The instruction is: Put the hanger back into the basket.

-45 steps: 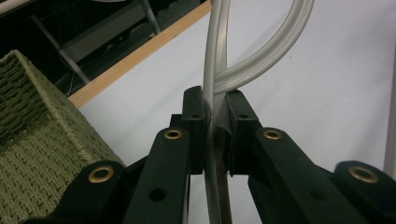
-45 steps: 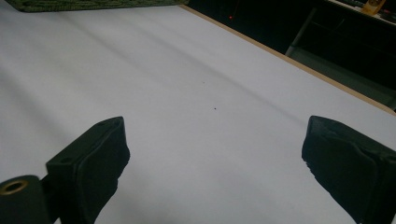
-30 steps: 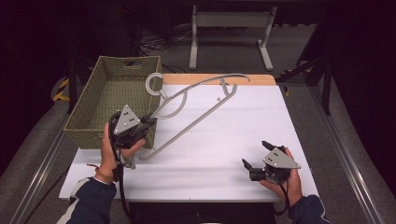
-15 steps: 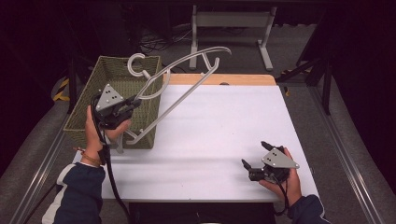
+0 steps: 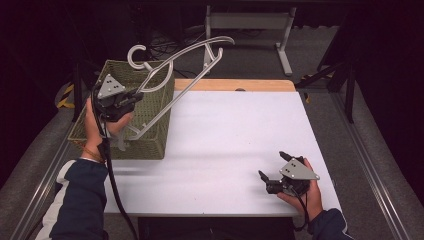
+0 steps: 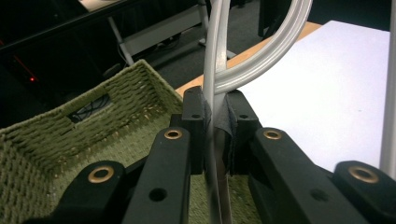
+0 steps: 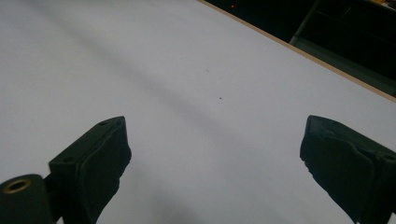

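Left tongs (image 5: 134, 95) pinching the grey coat hanger (image 5: 192, 55) on its bar, close to the neck below the hook. In the left gripper view the pads (image 6: 194, 116) press flat on both sides of the hanger's (image 6: 215, 60) thin bar, no gap visible. Hanger is up in the air, tilted, hook end at upper left and the far shoulder reaching up and to the right, past the back edge of the surface (image 5: 230, 145). Its lower bar slants down across the near right corner of the green woven basket (image 5: 150, 145), lower end near the person's left hand (image 5: 102, 125); can't tell if it touches the rim.

Basket sits at the left edge of the white surface, partly overhanging it. Left gripper view looks down into the basket (image 6: 60, 140), w/ a handle cutout in the far wall.

Right tongs (image 5: 272, 172) spread wide, holding nothing, low over the near right part of the surface, well apart from hanger and basket. Right hand (image 5: 305, 192) wraps the grip from below, grey plate on top. In the right gripper view both jaws stand far apart w/ bare white surface (image 7: 196, 93) between them and the wooden edge strip beyond.
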Demonstrator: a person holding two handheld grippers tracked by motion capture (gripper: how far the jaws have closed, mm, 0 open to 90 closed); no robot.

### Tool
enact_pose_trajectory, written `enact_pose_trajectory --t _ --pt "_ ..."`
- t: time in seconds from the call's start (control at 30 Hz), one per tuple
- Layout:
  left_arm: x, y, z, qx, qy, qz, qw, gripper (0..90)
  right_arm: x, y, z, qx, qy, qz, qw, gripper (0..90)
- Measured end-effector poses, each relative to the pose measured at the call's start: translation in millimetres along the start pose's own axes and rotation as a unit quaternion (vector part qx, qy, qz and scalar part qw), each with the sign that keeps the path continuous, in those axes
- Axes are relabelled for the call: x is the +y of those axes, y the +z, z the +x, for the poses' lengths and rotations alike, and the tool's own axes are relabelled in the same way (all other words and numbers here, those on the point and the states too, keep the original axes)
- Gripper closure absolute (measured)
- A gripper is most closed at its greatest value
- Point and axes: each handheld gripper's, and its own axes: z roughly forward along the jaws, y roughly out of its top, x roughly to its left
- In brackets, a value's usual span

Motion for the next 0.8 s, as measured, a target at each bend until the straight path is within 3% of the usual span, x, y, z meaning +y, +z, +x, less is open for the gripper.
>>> enact_pose_trajectory --t 0.23,0.33,0.5,0.63,0.8 --pt "4.6 13.9 17.0 0.012 -0.006 0.011 0.9998 81.3 0.1 -0.4 -1.2 -0.001 0.005 -0.001 1.0 8.2" --pt "4.8 21.4 23.2 0.024 0.001 0.024 0.9994 81.3 0.3 0.0 -1.6 -0.001 0.003 -0.001 1.0 8.2" --pt "0.3 31.5 35.1 0.032 -0.006 0.043 0.9986 81.2 -1.1 1.6 -2.4 -0.003 0.005 0.003 1.0 8.2" --pt "-2.4 32.7 40.7 0.039 -0.001 0.048 0.9981 81.3 -1.1 1.3 -2.4 -0.003 0.007 0.003 1.0 8.2" --pt "-9.3 38.4 47.8 0.058 -0.005 0.059 0.9966 81.2 -1.2 2.0 -2.3 -0.001 0.006 0.005 1.0 8.3"
